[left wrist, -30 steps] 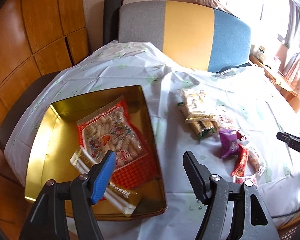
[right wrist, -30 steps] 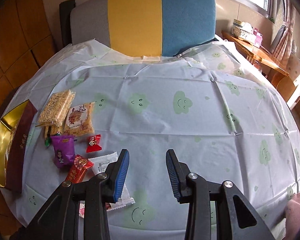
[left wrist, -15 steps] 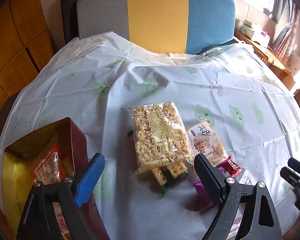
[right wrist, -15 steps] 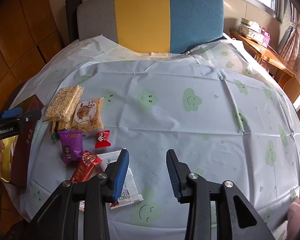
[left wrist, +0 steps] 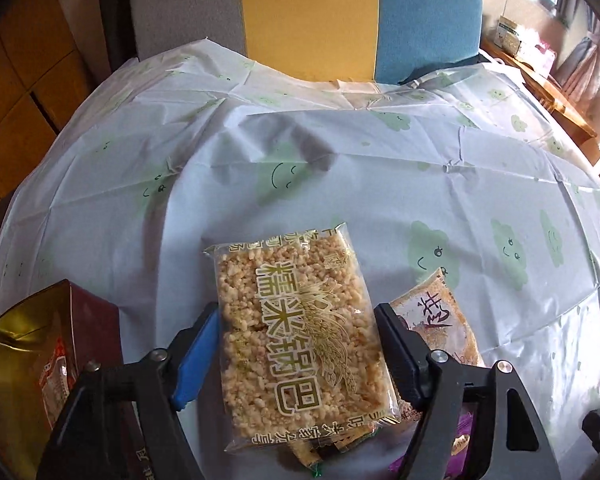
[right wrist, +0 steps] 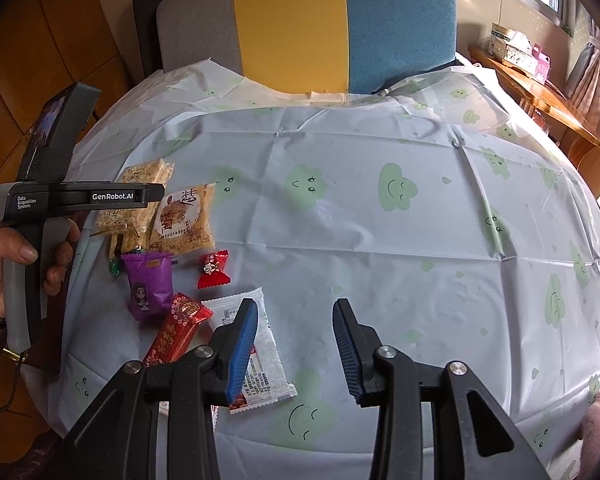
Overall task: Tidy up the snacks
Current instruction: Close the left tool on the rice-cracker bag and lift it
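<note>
My left gripper [left wrist: 298, 346] hangs open, its 2 fingers flanking the rice cracker packet [left wrist: 300, 332] that lies on top of the snack pile, near the gold tin [left wrist: 24, 356]. The packet looks light, its film slick and crinkly, the puffed slab inside stiff but crumbly; I would pinch its long edges gently. My right gripper [right wrist: 296, 344] is open, empty, over the tablecloth [right wrist: 380, 240].

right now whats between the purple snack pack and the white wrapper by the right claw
The red patterned packet lies between the purple snack pack and the white wrapper, overlapping the wrapper's left edge; this shows in the right wrist view.
</note>
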